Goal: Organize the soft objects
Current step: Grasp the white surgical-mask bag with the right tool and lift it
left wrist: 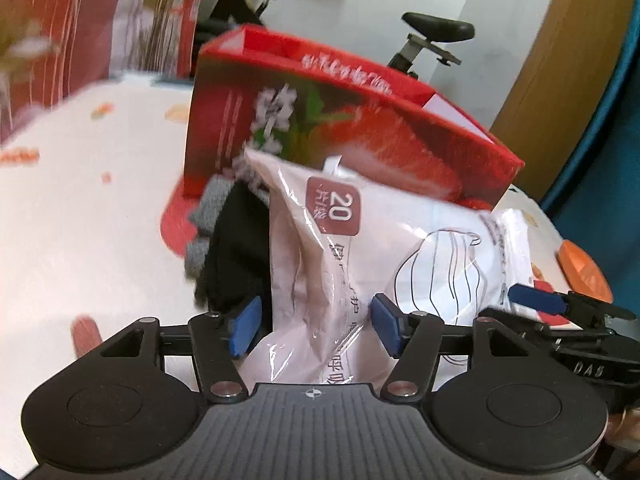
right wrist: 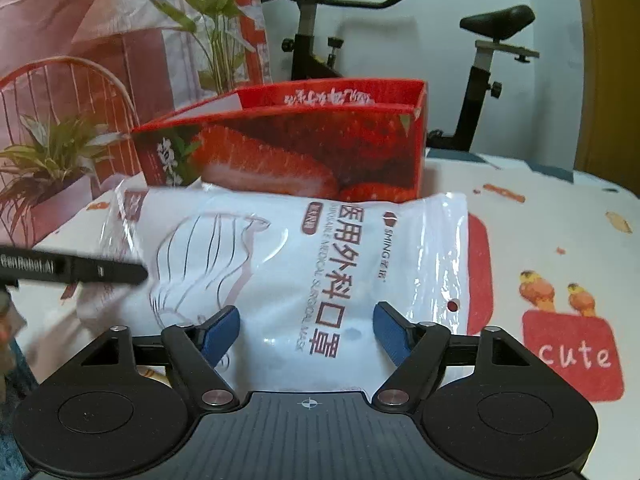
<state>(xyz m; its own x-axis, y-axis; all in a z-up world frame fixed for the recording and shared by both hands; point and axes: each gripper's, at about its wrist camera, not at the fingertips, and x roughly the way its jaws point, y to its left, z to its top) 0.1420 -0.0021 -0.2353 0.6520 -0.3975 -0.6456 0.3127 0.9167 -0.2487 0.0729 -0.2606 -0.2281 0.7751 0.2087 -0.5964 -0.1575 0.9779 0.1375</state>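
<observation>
A white plastic pack of face masks (right wrist: 320,248) lies on the table in front of an open red strawberry-print box (right wrist: 300,152). My right gripper (right wrist: 306,334) hovers over the pack's near end, open, its blue pads apart above the plastic. In the left wrist view the pack (left wrist: 360,240) bunches up between the blue pads of my left gripper (left wrist: 316,326), which is open with a small gap at the left pad. A black and grey cloth (left wrist: 236,248) lies left of the pack, against the box (left wrist: 360,132). One blue fingertip (left wrist: 536,298) of the right gripper shows at the right.
The table wears a white cloth (right wrist: 560,240) with red and orange prints. An exercise bike (right wrist: 480,80) stands behind the table, and potted plants (right wrist: 52,160) stand at the left. An orange object (left wrist: 580,268) sits at the table's right edge.
</observation>
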